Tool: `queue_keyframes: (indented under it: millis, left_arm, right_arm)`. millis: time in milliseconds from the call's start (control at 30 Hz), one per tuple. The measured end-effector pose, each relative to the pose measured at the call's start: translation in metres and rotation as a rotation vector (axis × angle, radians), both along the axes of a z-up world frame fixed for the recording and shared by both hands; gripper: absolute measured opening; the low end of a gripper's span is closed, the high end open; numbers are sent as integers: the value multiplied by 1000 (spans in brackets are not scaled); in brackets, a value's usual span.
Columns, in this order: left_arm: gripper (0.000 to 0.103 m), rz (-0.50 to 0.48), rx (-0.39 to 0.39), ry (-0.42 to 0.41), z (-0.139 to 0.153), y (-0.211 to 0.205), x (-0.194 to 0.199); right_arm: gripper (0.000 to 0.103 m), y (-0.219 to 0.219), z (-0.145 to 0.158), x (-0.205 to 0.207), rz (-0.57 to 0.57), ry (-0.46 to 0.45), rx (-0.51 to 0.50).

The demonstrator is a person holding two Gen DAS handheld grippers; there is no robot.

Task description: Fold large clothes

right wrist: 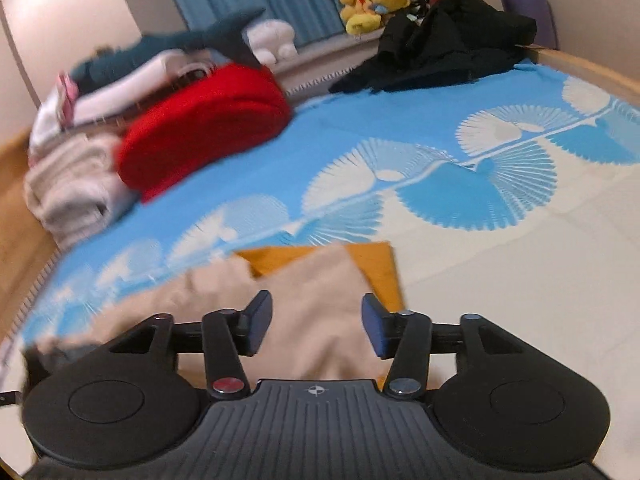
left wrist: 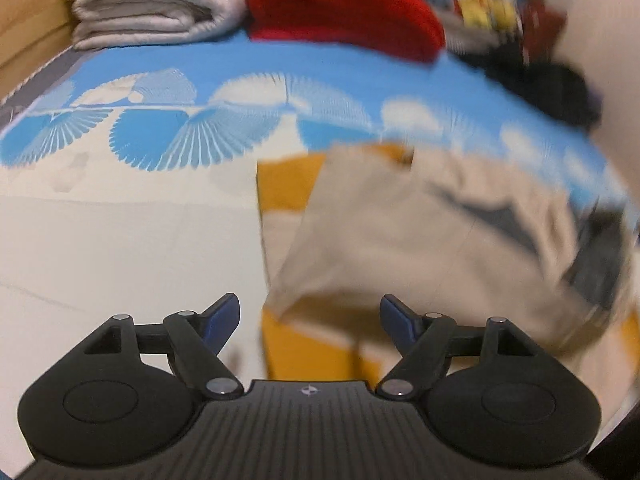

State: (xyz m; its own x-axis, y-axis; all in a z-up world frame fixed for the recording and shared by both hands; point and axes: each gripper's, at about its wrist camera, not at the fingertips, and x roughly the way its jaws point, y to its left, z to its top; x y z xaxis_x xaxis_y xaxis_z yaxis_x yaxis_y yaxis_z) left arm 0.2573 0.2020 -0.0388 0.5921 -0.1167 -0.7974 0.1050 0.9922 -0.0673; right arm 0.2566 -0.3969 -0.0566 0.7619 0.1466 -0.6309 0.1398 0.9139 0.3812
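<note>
Hovering spread: both grippers [left wrist: 310,312] [right wrist: 317,322], seemingly over beige garment [left wrist: 400,232]

Yellow plush toys [right wrist: 374,2] and a stuffed shark [right wrist: 176,46] line the bed's far edge.

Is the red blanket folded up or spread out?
Folded. The red blanket sits as a thick, rounded bundle beside the stacked white towels on the bed.
</note>
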Motion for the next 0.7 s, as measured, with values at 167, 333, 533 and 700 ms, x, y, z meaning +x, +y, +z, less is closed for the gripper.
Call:
queue_keyframes:
  millis: [167,333,533,700]
  left_arm:
    - [83,-46,95,3,-19,-4,11]
    - [83,-35,69,-19,-19,-3,31]
    - [78,-8,-41,-43,-13,1,50]
    - [60,25,-121,-27,-18,8,67]
  right_arm:
    - [64,-3,-18,10,73,72,-72]
    - [64,7,-38,29,160,121,-153]
    - [64,7,-52,48,174,135,-178]
    - [54,3,-52,57,179,113,-161]
